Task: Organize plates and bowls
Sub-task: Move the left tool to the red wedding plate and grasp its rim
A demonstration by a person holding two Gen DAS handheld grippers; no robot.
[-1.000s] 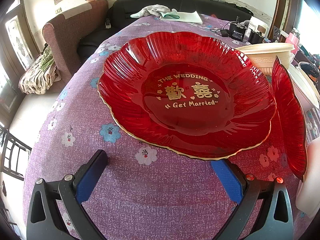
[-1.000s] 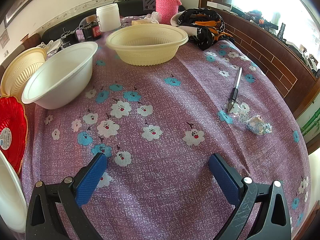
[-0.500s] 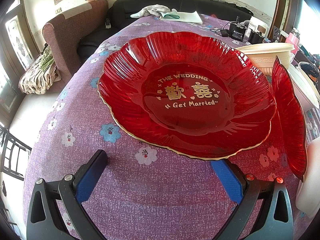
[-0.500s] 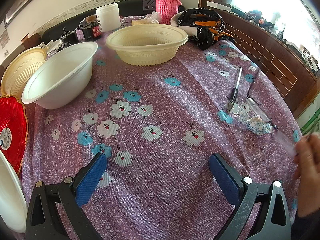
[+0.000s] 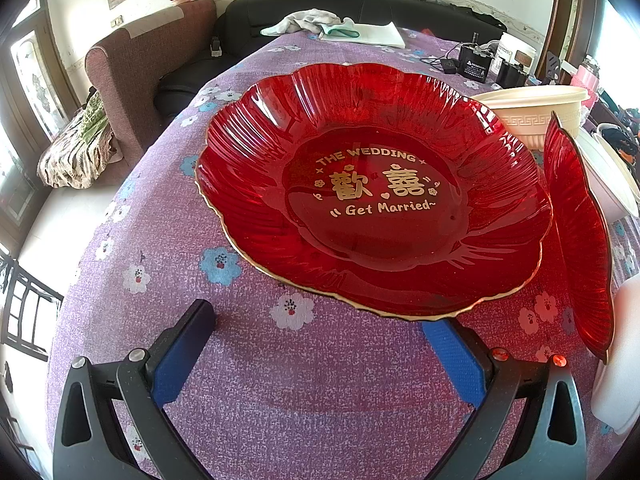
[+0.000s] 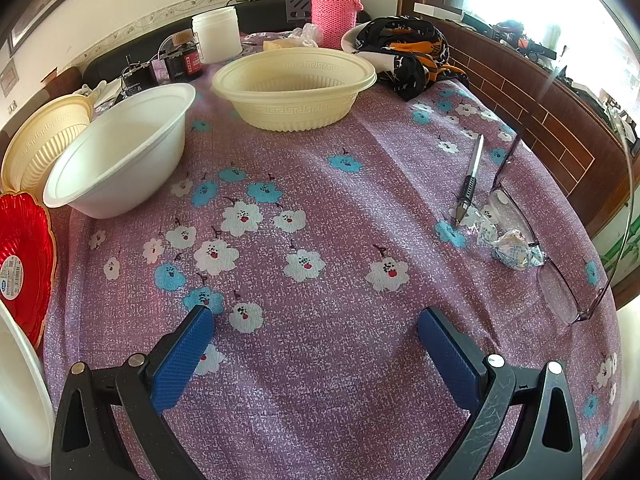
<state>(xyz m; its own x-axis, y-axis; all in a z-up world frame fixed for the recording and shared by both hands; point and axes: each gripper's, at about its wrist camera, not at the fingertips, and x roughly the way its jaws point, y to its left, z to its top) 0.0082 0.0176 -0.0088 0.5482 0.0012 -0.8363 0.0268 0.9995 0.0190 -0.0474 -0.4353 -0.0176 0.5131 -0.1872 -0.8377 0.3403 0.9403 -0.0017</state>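
Observation:
A large red scalloped plate (image 5: pixel 376 208) with gold wedding lettering lies on the purple flowered tablecloth just ahead of my left gripper (image 5: pixel 316 322), which is open; the plate's near rim overhangs the right fingertip. A second red plate (image 5: pixel 580 240) stands tilted on its edge to the right, also seen at the left edge of the right wrist view as the second red plate (image 6: pixel 24 264). My right gripper (image 6: pixel 316 320) is open above bare cloth. Ahead of it sit a white bowl (image 6: pixel 120 152), a cream bowl (image 6: pixel 294 86) and a tilted cream bowl (image 6: pixel 44 140).
A pen (image 6: pixel 470 178), a crumpled wrapper (image 6: pixel 512 250) and a pair of glasses (image 6: pixel 560 280) lie at the right. A pink flask (image 6: pixel 334 4), white jar (image 6: pixel 216 38), dark cloth (image 6: pixel 408 52) and chargers stand at the back. An armchair (image 5: pixel 136 72) is left of the table.
A hand came in at the right edge of the right wrist view and left; a pair of glasses now lies beside the wrapper. Neither gripper nor the plates moved.

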